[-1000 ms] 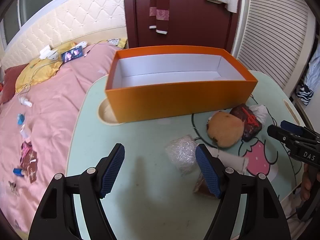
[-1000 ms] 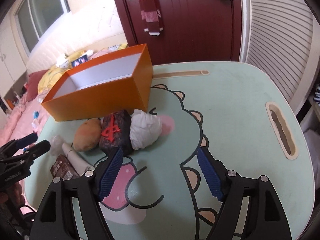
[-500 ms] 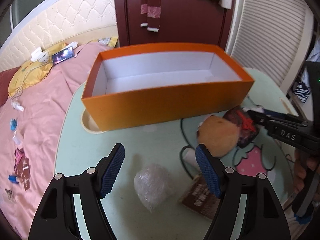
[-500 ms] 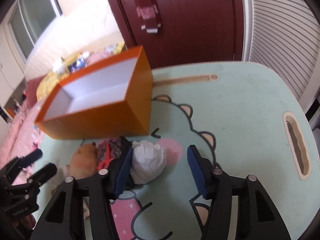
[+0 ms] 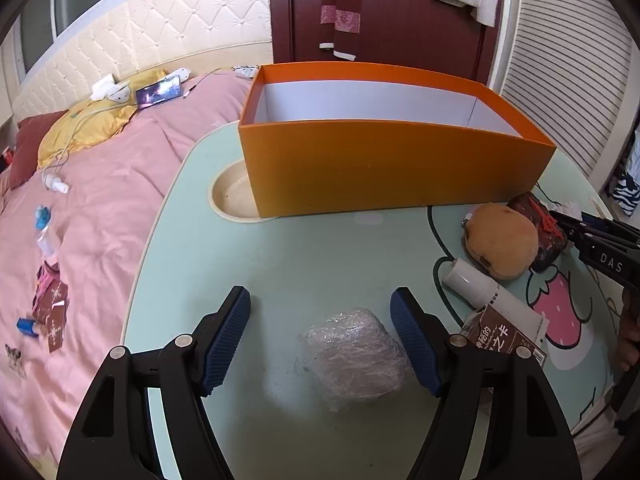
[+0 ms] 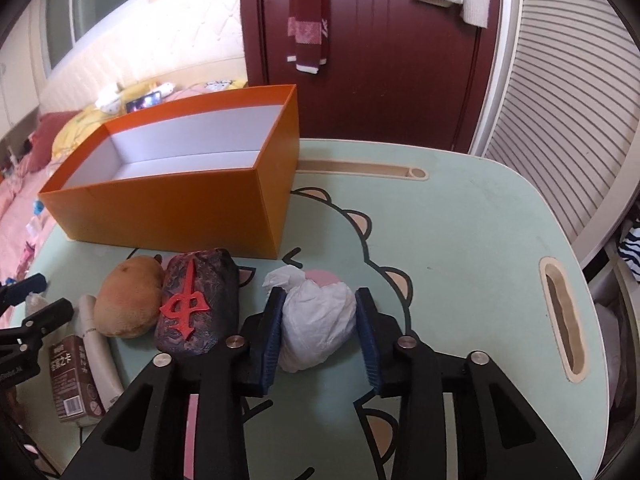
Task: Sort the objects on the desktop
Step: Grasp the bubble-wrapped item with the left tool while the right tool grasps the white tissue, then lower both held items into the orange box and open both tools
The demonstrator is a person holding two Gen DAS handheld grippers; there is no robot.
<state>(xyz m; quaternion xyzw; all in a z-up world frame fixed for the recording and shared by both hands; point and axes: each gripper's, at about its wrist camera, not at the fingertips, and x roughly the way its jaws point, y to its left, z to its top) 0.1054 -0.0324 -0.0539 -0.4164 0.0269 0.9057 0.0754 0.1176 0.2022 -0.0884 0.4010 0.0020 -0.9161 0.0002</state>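
The crumpled white paper ball (image 6: 318,320) lies on the mint-green cartoon table (image 6: 460,240), in front of the open orange cardboard box (image 6: 176,204). My right claw (image 6: 319,334) is around it, pads touching both sides. My left claw (image 5: 320,336) is wide open, holding nothing, with the clear plastic-wrapped bundle (image 5: 354,354) lying between its pads.
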